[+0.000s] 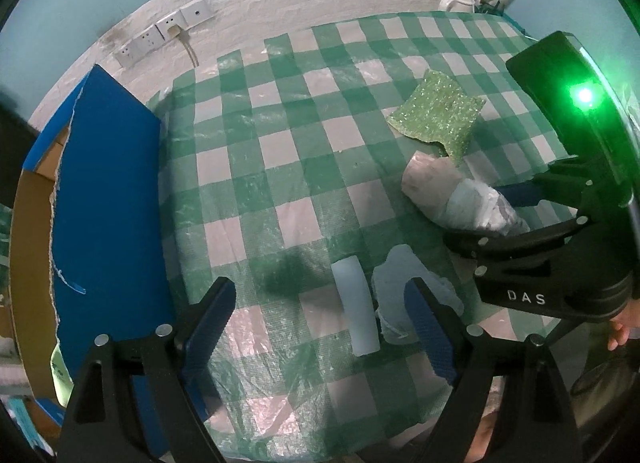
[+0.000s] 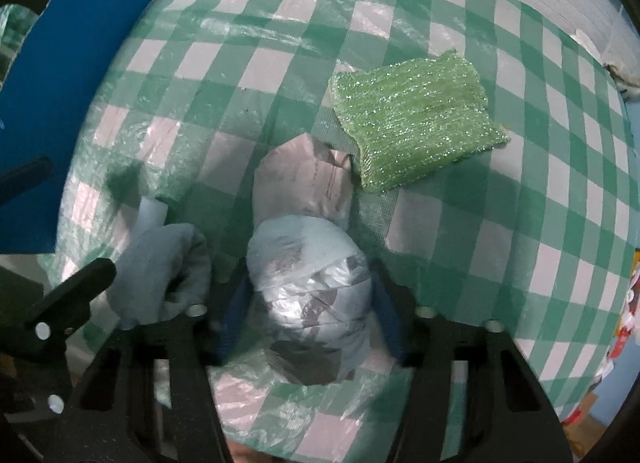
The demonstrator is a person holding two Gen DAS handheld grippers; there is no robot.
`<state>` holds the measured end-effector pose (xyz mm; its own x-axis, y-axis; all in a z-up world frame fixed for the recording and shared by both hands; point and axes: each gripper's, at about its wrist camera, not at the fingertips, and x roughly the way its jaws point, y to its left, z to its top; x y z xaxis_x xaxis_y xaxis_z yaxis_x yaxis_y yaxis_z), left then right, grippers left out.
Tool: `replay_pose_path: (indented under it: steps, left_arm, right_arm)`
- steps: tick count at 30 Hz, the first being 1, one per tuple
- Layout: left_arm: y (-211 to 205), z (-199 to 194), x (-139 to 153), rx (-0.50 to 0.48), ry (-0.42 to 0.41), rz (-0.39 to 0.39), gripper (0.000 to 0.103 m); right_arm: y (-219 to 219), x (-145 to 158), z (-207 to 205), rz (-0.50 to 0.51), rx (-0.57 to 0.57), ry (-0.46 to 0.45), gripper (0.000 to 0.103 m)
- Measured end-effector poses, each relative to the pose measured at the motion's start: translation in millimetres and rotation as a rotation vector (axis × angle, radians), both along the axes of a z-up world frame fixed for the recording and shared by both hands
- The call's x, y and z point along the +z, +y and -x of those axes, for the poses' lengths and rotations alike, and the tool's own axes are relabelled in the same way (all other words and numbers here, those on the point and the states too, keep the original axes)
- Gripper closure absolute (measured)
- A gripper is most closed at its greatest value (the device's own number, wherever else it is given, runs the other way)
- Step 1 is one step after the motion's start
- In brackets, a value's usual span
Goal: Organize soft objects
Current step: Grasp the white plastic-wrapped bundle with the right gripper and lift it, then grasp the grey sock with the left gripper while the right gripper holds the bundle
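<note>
My right gripper point(image 2: 310, 303) is closed around a soft bundle wrapped in white and pinkish plastic point(image 2: 308, 255), lying on the green checked cloth; it also shows in the left wrist view point(image 1: 460, 195). A sparkly green scrub cloth point(image 2: 412, 119) lies just beyond the bundle, also in the left wrist view point(image 1: 436, 115). My left gripper point(image 1: 320, 319) is open and empty above the cloth. A white foam cylinder point(image 1: 358, 305) lies between its fingers, and a crumpled pale cloth point(image 1: 400, 287) lies by the right finger point(image 1: 430, 331). That cloth point(image 2: 164, 271) and cylinder point(image 2: 150, 213) sit left of the bundle.
A blue cardboard box point(image 1: 108, 199) with an open flap stands at the table's left edge, also in the right wrist view point(image 2: 60, 103). The checked tablecloth point(image 1: 280, 135) covers the table. A white wall with sockets point(image 1: 160, 33) runs behind. A white kettle point(image 1: 456, 1) stands at the back.
</note>
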<state>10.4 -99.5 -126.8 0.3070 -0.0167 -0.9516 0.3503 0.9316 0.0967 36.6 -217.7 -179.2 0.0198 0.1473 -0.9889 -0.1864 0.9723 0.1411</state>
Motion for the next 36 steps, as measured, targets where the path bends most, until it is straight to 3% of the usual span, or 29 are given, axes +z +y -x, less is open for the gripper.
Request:
replay_pose_path:
  steps: [4, 12, 26, 28, 32, 36]
  left_arm:
    - [-1, 0, -1, -0.002, 0.014, 0.015, 0.016]
    - [-16, 5, -5, -0.051, 0.056, 0.079, 0.013]
    - [-44, 10, -30, -0.118, 0.101, 0.044, 0.014]
    - [-46, 10, -34, -0.120, 0.101, 0.042, 0.018]
    - [-48, 9, -38, -0.122, 0.088, 0.030, 0.045]
    - [-48, 8, -41, -0.120, 0.100, 0.025, 0.061]
  right_arm:
    - [2, 4, -2, 0.013, -0.007, -0.016, 0.054]
    - [-15, 14, -6, 0.028, -0.071, -0.038, 0.055]
    - [-41, 24, 1, 0.011, -0.111, -0.031, 0.054]
    - [-42, 24, 2, 0.010, -0.114, -0.030, 0.054]
    - [-40, 23, 3, 0.003, -0.112, -0.028, 0.054]
    - [-41, 24, 2, -0.004, -0.114, -0.030, 0.054]
